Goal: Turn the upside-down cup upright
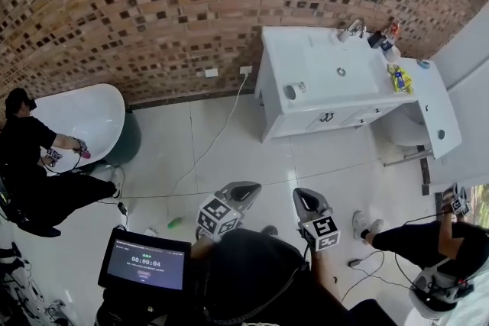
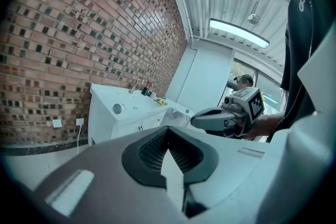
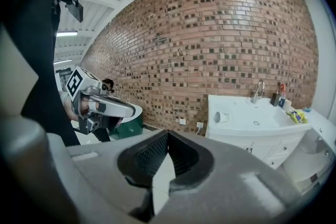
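"Looking for the cup [image 1: 295, 91] first. Where is it sitting?" the first is asking.

"It is resting on the white desk [image 1: 306, 50] that is standing against the brick wall [image 1: 153, 4]," the second is answering. "It is near the front left corner of the top, left of the basin. It seems to be lying on its side with its mouth facing out into the room, though it is small from here and I am not sure."

"And how are the grippers standing?"

"Both are hovering side by side over the tiled floor [image 1: 229, 156], well apart from the desk and pointing toward it. The left gripper [image 1: 250, 188] is showing its jaws closed tip to tip, with nothing between them. The right gripper [image 1: 302, 195] is doing the same, jaws together and empty."

"What else is sitting on that desk?"

"A tap [image 1: 353, 28] is rising at the back, some small bottles [image 1: 382, 38] are standing just beside it, and a yellow packet [image 1: 399, 79] is lying to the right of the basin."

"Is anything else showing around the room?"

"A white bathtub [image 1: 92, 114] is standing by the wall at the left, and a person in black [image 1: 30, 164] is crouching beside it. A white cable [image 1: 218, 137] is running from the wall across the floor. A dark screen [image 1: 145, 262] is showing a timer at the lower left."
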Demonstrator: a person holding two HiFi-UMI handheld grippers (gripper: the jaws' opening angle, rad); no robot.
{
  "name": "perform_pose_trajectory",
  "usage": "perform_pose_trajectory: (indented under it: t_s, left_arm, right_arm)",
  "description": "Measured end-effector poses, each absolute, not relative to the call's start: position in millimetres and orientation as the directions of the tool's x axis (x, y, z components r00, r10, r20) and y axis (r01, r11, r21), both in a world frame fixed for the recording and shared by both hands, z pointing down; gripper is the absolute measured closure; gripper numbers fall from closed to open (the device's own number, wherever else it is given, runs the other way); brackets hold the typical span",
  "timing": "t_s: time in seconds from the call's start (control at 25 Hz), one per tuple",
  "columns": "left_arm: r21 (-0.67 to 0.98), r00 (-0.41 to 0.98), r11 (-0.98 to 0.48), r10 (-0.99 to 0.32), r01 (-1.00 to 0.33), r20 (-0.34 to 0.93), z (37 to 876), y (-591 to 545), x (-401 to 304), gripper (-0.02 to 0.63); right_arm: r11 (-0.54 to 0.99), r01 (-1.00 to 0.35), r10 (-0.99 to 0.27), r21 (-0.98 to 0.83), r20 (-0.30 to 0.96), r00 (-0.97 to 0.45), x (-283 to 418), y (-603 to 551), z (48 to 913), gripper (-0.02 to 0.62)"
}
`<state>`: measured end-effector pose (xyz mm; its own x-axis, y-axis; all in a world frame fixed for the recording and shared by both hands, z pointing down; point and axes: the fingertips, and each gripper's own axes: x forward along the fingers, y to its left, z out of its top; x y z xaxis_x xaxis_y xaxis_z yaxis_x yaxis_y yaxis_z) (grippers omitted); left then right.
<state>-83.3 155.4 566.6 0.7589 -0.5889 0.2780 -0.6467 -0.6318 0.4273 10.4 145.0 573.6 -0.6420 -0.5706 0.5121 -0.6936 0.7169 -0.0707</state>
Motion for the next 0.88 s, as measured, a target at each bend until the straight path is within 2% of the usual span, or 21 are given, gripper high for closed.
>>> perform_pose_trajectory:
  t_s: [0.4, 0.88]
  left_arm:
    - [0.433, 0.790, -0.663, -0.546, -0.611, 0.279, 583.2, 119.4, -147.5, 0.591]
    - [0.419, 0.863, -0.757, -0.406, -0.501, 0.299, 598.5, 88.0, -153.1, 0.591]
  right_arm:
    - [0.720, -0.691, -0.546, -0.059, 0.566, -0.618, -60.9, 135.6, 585.8, 0.603]
    - [0.597, -0.799, -0.627, -0.072, 0.580, -0.520, -62.6, 120.8, 595.9, 0.603]
